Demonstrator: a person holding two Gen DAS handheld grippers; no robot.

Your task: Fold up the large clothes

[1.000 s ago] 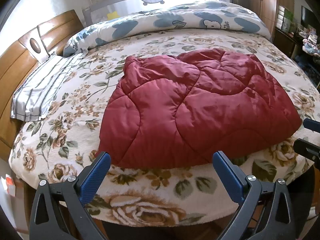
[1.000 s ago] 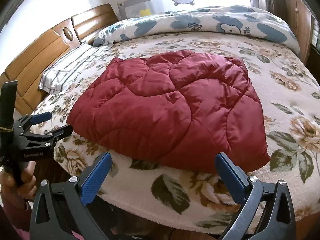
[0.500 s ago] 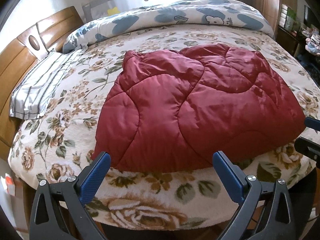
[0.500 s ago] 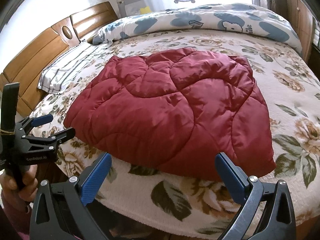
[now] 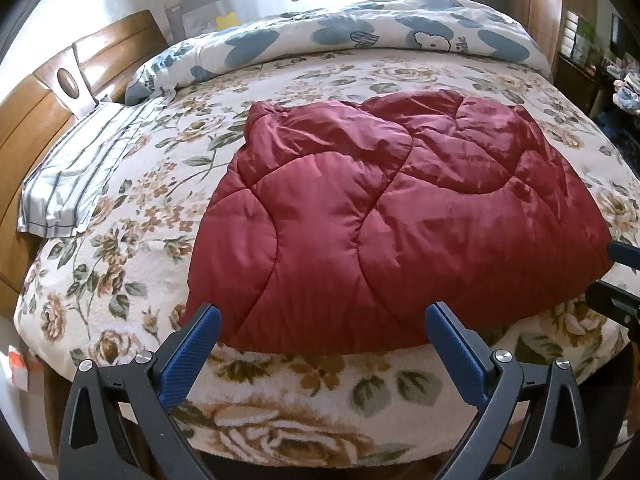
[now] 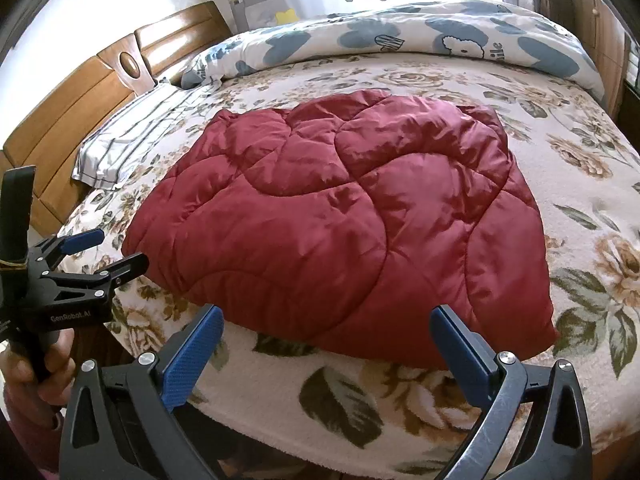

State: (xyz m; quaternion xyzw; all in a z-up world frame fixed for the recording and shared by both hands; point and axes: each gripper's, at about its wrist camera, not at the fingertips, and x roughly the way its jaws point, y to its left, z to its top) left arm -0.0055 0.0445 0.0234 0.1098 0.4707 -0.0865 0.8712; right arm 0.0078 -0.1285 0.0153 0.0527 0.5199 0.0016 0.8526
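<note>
**Both grippers wide, red quilted piece lying in front of them**

My left gripper (image 5: 322,344) is spread wide with nothing between its blue pads (image 5: 190,354), hovering at the near edge of the bed. My right gripper (image 6: 326,346) is just as wide and also empty, hanging off the same edge, further to the right. In the right wrist view I can see my left hand (image 6: 34,376) wrapped around the left gripper's handle.

Just beyond both sets of fingers lies the red quilted garment (image 5: 384,224), puffy and bunched into a rough folded heap, its near hem close to the bed's front edge. It rests on the floral blanket (image 5: 120,264). Further back a blue-and-white duvet (image 5: 360,36) is piled across the far side, a striped pillow (image 5: 76,176) sits at the left, and the wooden headboard (image 5: 28,120) stands beside it.
</note>
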